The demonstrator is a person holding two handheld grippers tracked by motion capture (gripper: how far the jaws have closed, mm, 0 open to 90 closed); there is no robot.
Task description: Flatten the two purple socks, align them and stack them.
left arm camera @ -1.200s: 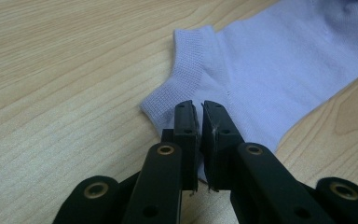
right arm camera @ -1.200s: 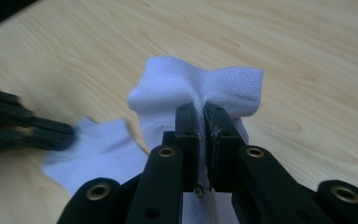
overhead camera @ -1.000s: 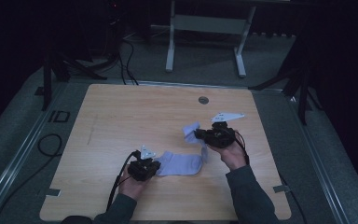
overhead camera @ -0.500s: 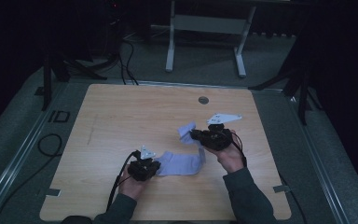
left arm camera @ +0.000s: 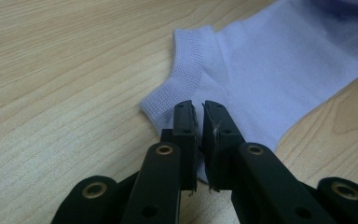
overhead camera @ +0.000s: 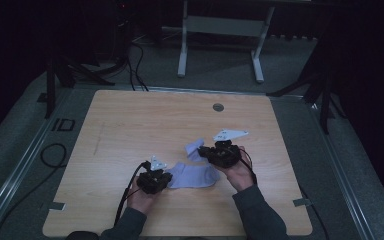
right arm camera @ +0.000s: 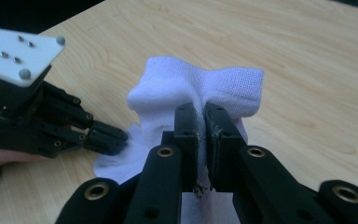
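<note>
Pale lilac sock [overhead camera: 192, 175] flat on the wooden table [overhead camera: 130, 130], near the front edge, stretched between both grippers. Left gripper [left arm camera: 199, 140] pinched nearly shut on the cuff end; right gripper [right arm camera: 202, 140] clamped on the other end, lifted and bunched above the board (toe or heel, cannot tell). Likely trouble: thin bite at the cuff slipping under a hard pull, or fabric bunching crookedly. Plenty of bare board ahead and to both sides; little toward the person.
</note>
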